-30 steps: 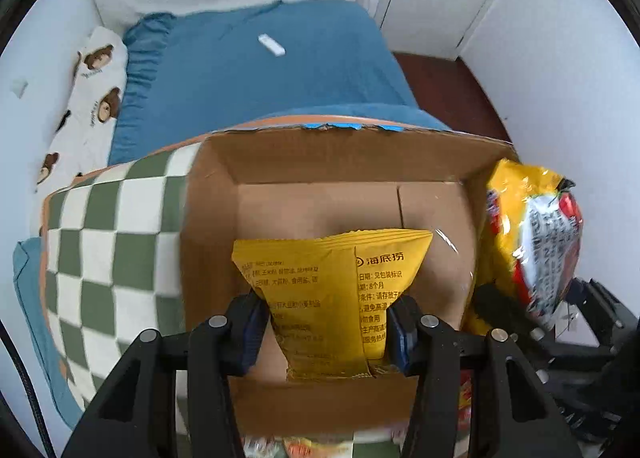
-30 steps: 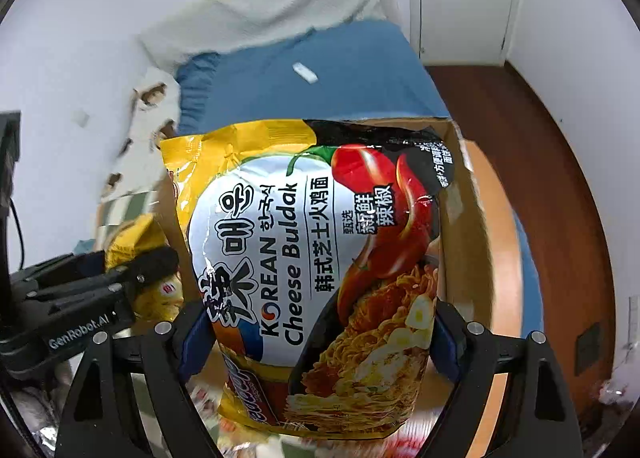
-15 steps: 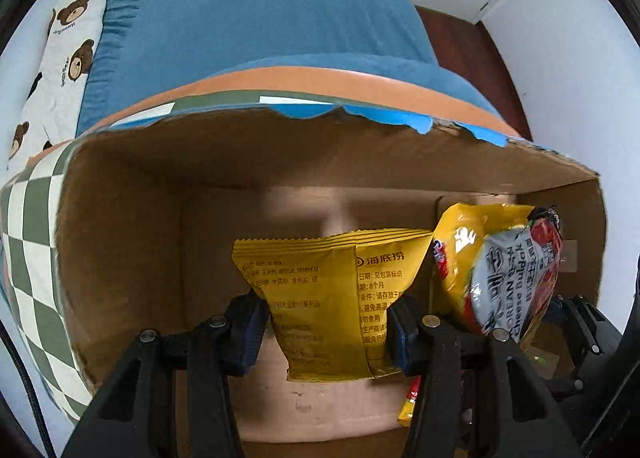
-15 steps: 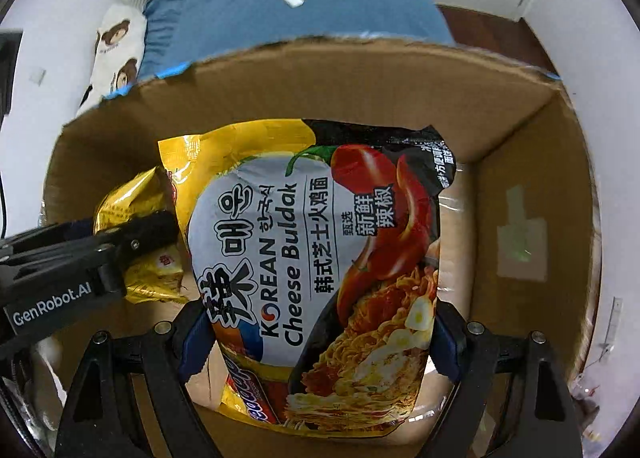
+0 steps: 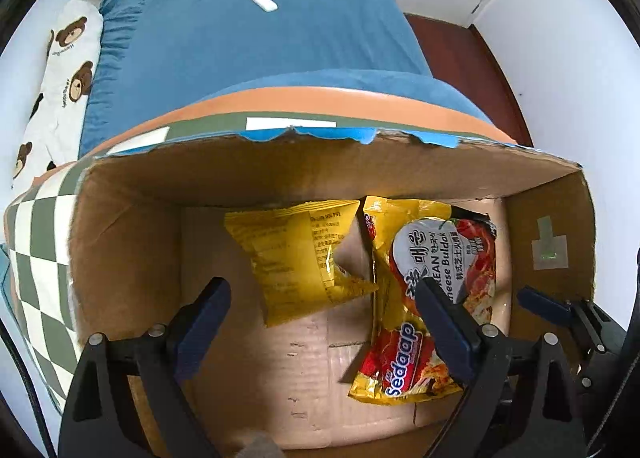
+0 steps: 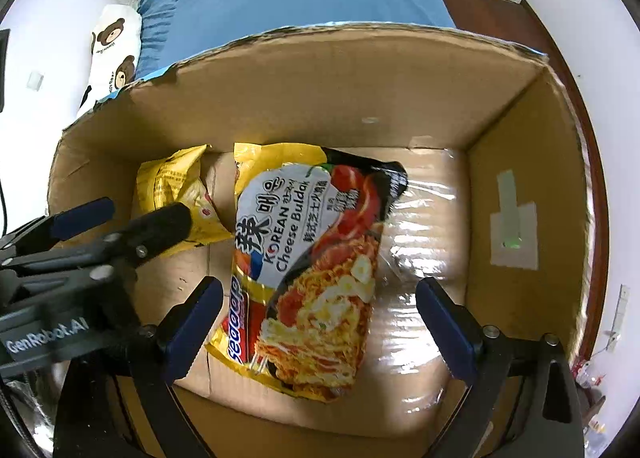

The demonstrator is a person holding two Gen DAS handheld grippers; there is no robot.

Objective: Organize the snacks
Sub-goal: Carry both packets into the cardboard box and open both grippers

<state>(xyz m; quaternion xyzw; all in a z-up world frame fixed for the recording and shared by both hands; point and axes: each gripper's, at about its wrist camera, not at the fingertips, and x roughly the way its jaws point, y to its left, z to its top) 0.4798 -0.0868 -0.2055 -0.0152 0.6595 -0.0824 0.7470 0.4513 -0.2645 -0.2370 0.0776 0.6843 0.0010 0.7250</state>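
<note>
Since prev frame both packets dropped; left gripper (image 5: 324, 322) & right gripper (image 6: 320, 322) jaws opening, nothing pinched; yellow snack packet (image 5: 304, 258) & Buldak noodle packet (image 6: 316, 258) lie side by side on cardboard box (image 6: 516, 162) floor; first two stowed, any more unseen; box walls hem exit; remote (image 5: 262, 1) on bed (image 5: 248, 46) behind.

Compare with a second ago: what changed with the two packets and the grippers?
Both grippers went down into the cardboard box and let go. The left gripper is opening; its small yellow packet now lies on the box floor. The right gripper is opening too, and the Cheese Buldak noodle packet lies beside it. Bed and box are unchanged.
</note>
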